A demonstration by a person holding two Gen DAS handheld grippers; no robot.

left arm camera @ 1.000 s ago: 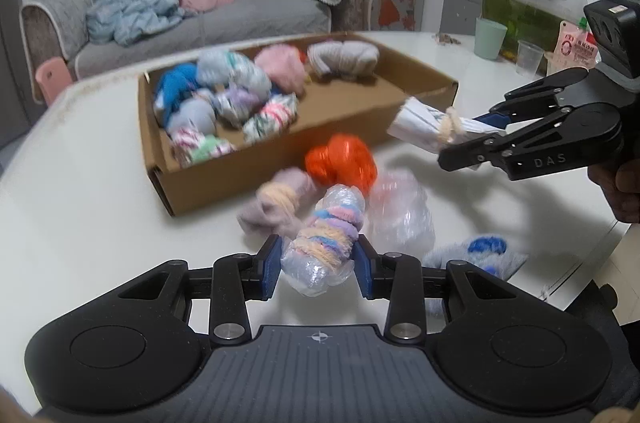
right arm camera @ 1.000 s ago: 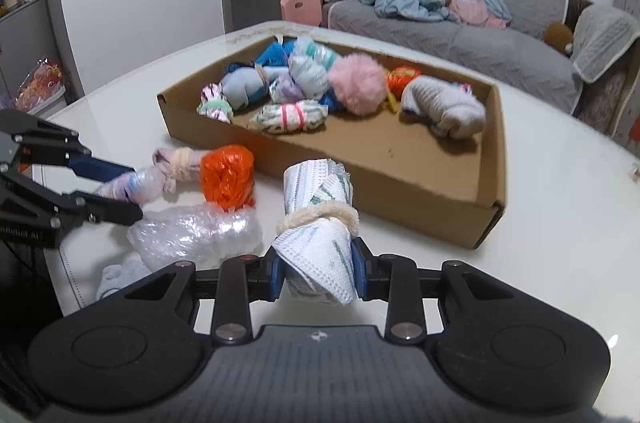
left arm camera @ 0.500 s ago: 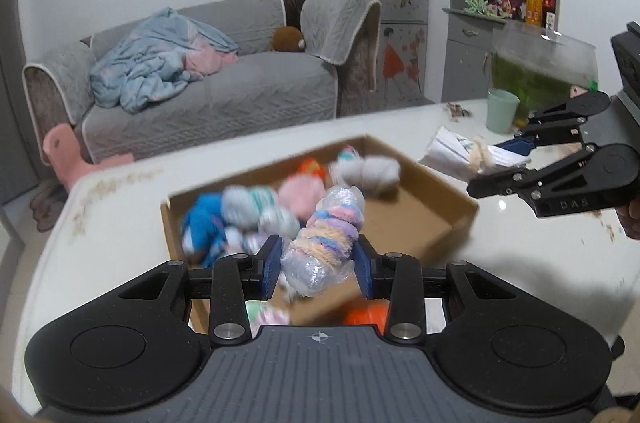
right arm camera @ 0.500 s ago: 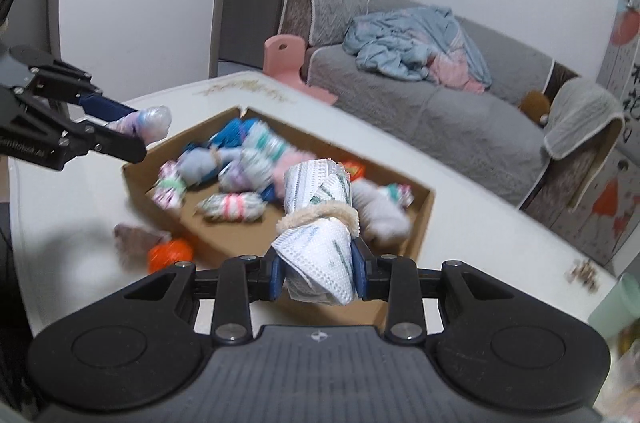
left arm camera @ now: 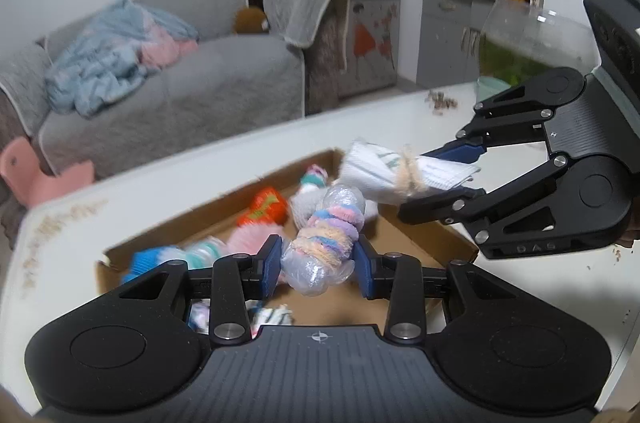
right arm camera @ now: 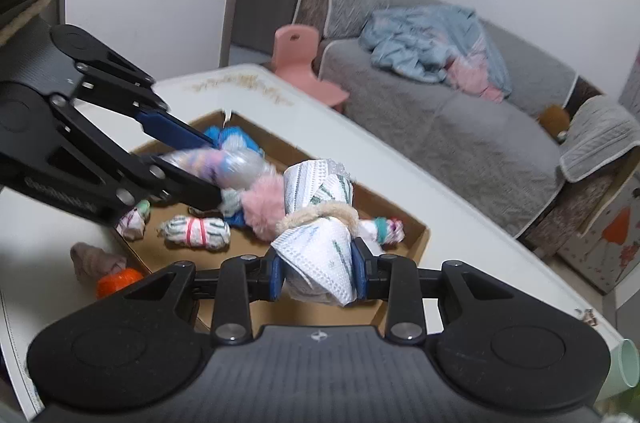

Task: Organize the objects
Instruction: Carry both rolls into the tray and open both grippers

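A grey sofa [left arm camera: 172, 103] stands against the far wall with a blue and pink heap of laundry [left arm camera: 116, 59] on its seat. A pink child's chair [right arm camera: 304, 63] sits on the floor beside it.

In front lies a white worktop [right arm camera: 460, 223], which carries an open, shallow cardboard box [right arm camera: 416, 235]. Inside the box lie several small tied bundles: a fluffy pink one [right arm camera: 262, 209], a blue one [right arm camera: 236, 139], a white striped one bound with a red band [right arm camera: 196, 231], an orange one [left arm camera: 266, 207], and others too blurred to tell apart. Outside the box, on the worktop near its corner, rest a pale mauve bundle [right arm camera: 94, 259] and an orange bundle [right arm camera: 118, 281].

2 black hand-held grippers hang above the box, each clamped on 1 bundle. The left hand-held gripper [left arm camera: 316, 265] has its blue pads pressed narrowly against a clear plastic bag bundle [left arm camera: 324, 243] wrapped in a pastel scrunchie of pink, purple, blue and yellow. The bundle is held in the air over the middle of the box.

The right hand-held gripper [right arm camera: 318, 273] is closed tight on a white mesh-textured cloth roll [right arm camera: 316, 223] with green marks, tied round the middle with a beige fuzzy band. It too is held in the air over the box, just beside the plastic bundle.

A pale green cup [right arm camera: 626, 369] stands on the worktop at the right edge.
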